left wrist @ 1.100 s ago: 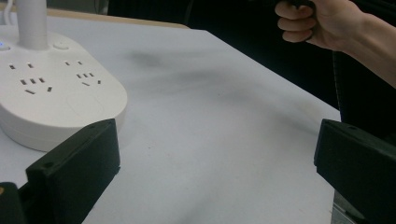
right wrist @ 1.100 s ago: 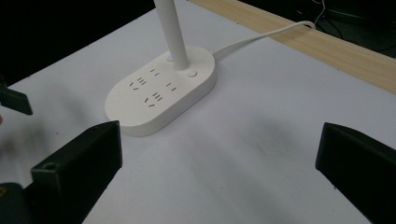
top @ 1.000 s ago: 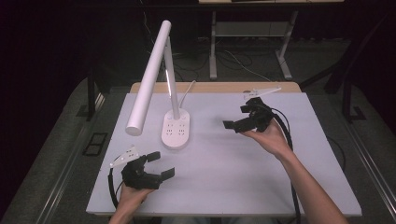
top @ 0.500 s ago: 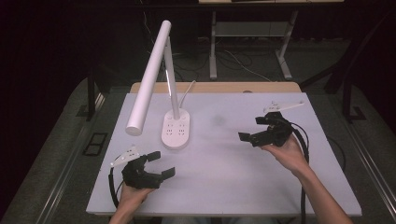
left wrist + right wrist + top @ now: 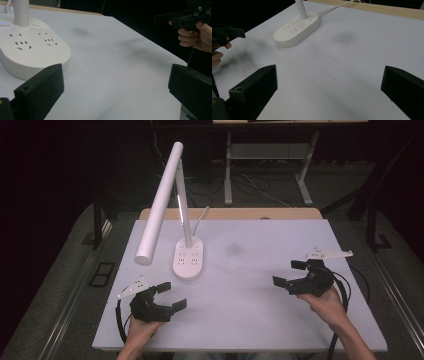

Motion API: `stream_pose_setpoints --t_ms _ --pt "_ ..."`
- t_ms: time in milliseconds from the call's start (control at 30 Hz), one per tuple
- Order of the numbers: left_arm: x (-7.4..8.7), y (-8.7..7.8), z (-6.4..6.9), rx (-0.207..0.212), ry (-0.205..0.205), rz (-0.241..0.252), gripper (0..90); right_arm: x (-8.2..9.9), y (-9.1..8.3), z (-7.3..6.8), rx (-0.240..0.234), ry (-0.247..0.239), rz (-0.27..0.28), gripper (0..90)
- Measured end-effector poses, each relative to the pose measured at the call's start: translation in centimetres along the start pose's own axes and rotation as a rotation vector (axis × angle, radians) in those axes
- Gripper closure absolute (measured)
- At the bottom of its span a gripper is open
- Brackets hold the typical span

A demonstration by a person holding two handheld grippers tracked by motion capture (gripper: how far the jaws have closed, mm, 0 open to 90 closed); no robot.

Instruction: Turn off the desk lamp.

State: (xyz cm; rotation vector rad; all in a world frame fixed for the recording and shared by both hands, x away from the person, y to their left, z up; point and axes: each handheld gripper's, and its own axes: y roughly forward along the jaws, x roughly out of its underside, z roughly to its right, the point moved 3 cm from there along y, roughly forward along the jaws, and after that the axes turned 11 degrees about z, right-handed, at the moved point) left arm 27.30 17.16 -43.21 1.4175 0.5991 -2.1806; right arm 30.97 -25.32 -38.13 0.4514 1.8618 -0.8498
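A white desk lamp stands at the table's middle left on an oval base [image 5: 188,260] with power sockets, its long tube head [image 5: 160,202] slanting down to the left. The base [image 5: 30,52] lies just ahead of my left gripper [image 5: 170,295], which rests open near the front left edge with nothing between its jaws. My right gripper [image 5: 291,274] hovers open at the right side, jaws pointing left toward the base [image 5: 297,28], empty. In the left gripper view the right gripper [image 5: 185,17] and its hand show far off.
The white table top [image 5: 250,290] has a faint grey smudge [image 5: 233,249] at its middle. The lamp's white cord [image 5: 201,217] runs off the back edge. A wooden strip [image 5: 235,213] borders the back. Black cables trail from both grippers.
My right gripper has drawn back from the table's far right toward the front, and lower. The left gripper has stayed put.
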Motion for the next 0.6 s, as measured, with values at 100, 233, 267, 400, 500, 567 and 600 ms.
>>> stream_pose_setpoints --t_ms 100,233,267,400,500,567,600 --pt "0.0 0.0 -0.1 -0.004 -0.001 -0.002 0.0 0.9 -0.7 0.0 0.011 0.007 0.015 0.7" --pt "0.0 0.0 0.0 -0.008 0.0 -0.004 0.0 2.2 -1.4 0.1 0.026 0.01 0.03 0.7" --pt "0.0 -0.1 0.0 -0.009 -0.001 -0.003 0.0 2.5 -1.6 0.1 0.031 0.016 0.035 0.7" --pt "0.0 -0.1 -0.1 -0.011 -0.003 -0.004 0.0 3.7 -2.2 0.0 0.038 0.015 0.051 0.7" --pt "0.0 0.0 -0.2 -0.01 0.0 -0.006 0.0 4.9 -2.4 0.0 0.046 0.016 0.044 0.7" --pt "0.0 0.0 -0.2 -0.01 0.0 -0.006 0.0 5.4 -2.5 0.1 0.047 0.036 0.043 0.7" --pt "0.0 0.0 -0.1 -0.009 0.002 -0.007 0.0 5.4 -2.5 0.1 0.047 0.036 0.043 0.7"
